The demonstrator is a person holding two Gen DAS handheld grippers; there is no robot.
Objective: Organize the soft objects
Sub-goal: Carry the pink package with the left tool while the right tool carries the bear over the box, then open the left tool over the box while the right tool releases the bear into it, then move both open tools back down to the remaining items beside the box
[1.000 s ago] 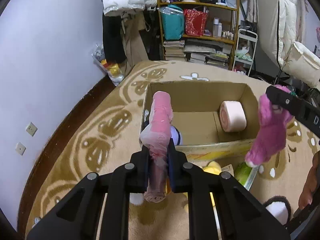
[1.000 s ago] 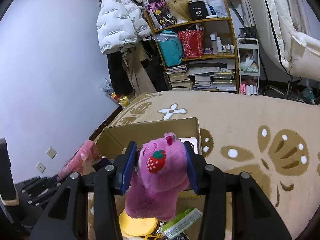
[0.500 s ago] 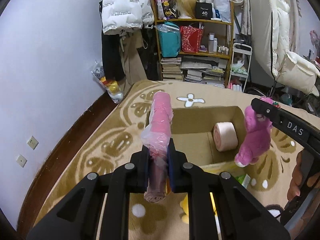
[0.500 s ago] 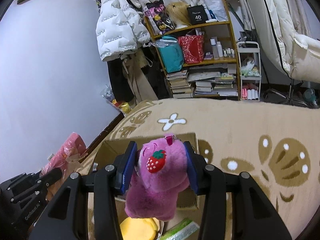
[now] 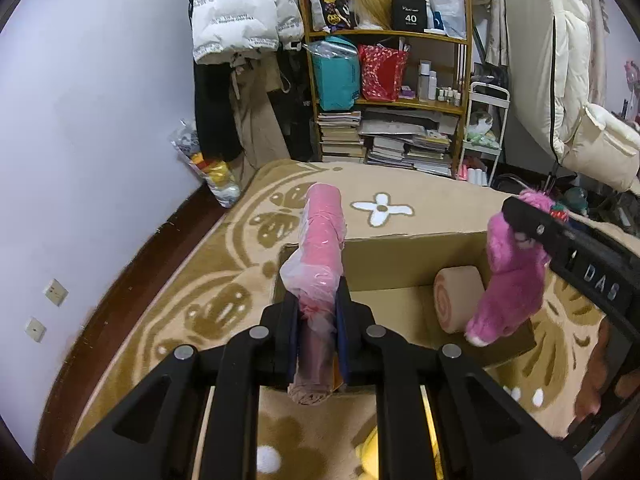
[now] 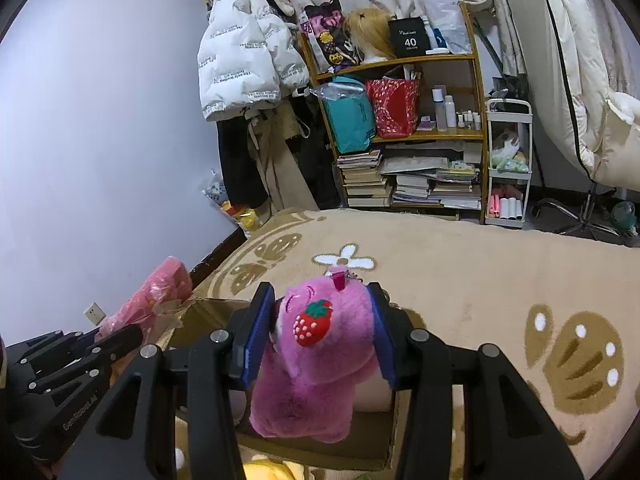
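Left tongs point(image 5: 318, 332): clamped tight on the lower part of a long pink cloth roll wrapped in clear plastic film point(image 5: 320, 264); the roll stands upright out of the narrow gap, probably pinched low so its length hangs clear of the box wall.
Right tongs point(image 6: 320, 336): partly spread, both blue pads pressed into the head of a fluffy magenta plush bear with a red strawberry patch point(image 6: 316, 356); the body dangles below the pads, which suits a drop from above.
Below the tongs: a yellow plush toy point(image 6: 266, 472) lies on the carpet under the bear, near the box's closest wall, not yet collected by the look of it.
Ahead of both tongs: an open brown cardboard box point(image 5: 400, 256) sits on the beige carpet with brown leaf and white flower patterns point(image 6: 480, 264); a rolled beige towel point(image 5: 458, 298) already lies inside, toward the right tongs.
Judged step: both items are carried over the box for release.
Far beyond: a cluttered wooden bookshelf point(image 6: 400, 128).
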